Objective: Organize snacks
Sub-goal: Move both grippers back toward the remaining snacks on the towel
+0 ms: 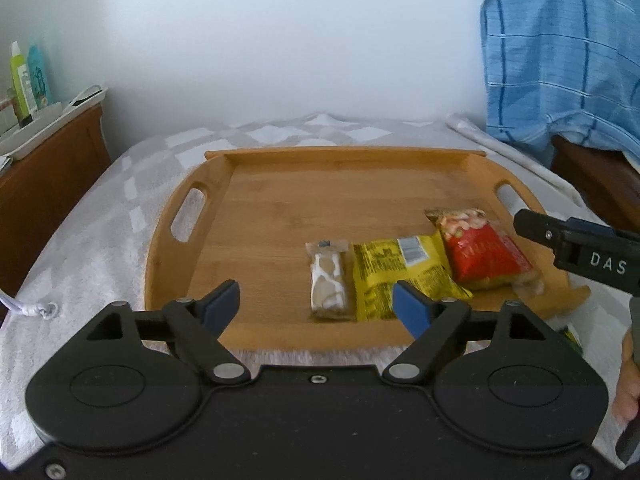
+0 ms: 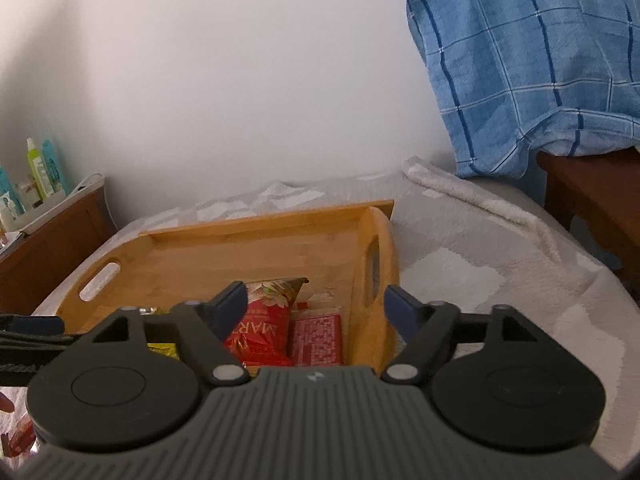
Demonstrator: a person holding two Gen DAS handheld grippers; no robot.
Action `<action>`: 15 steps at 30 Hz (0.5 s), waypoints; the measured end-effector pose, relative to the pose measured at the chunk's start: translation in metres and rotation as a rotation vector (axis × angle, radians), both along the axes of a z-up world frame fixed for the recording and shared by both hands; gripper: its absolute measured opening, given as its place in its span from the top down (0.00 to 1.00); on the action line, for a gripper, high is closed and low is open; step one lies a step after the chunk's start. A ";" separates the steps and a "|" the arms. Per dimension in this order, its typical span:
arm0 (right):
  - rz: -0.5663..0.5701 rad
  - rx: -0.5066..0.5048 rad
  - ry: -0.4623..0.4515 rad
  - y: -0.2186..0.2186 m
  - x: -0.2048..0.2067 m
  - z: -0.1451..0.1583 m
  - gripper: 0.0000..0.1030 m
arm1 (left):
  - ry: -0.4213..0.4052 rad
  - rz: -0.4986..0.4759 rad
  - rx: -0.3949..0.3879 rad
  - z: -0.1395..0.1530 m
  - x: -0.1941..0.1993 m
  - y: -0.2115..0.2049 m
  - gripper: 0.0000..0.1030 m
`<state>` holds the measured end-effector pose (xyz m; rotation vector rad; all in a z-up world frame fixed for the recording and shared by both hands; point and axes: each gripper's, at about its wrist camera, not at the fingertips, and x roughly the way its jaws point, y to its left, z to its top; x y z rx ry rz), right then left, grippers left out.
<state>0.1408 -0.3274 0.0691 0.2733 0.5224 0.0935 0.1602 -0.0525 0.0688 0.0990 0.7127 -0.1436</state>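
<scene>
A wooden tray with cut-out handles lies on a pale blanket. Along its near right side lie a clear-wrapped white bar, a yellow packet and a red nut bag. My left gripper hovers open over the tray's near edge, nothing between its blue pads. The right gripper's body reaches in from the right beside the red bag. In the right wrist view my right gripper stands open above the red nut bag and a red flat packet in the tray, touching neither.
A wooden bedside unit with bottles and a white holder stands at the left. A blue checked cloth hangs over dark wooden furniture at the right. A white wall rises behind the blanket-covered bed.
</scene>
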 end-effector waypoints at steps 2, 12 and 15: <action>-0.005 0.014 -0.006 -0.003 -0.007 0.000 0.13 | -0.009 -0.012 -0.006 0.002 -0.009 0.001 0.10; -0.025 0.081 0.001 -0.019 -0.048 0.001 0.00 | -0.006 -0.076 -0.031 -0.004 -0.057 0.004 0.09; -0.025 0.046 -0.008 -0.016 -0.059 0.002 0.00 | 0.005 -0.101 -0.020 -0.011 -0.067 0.001 0.09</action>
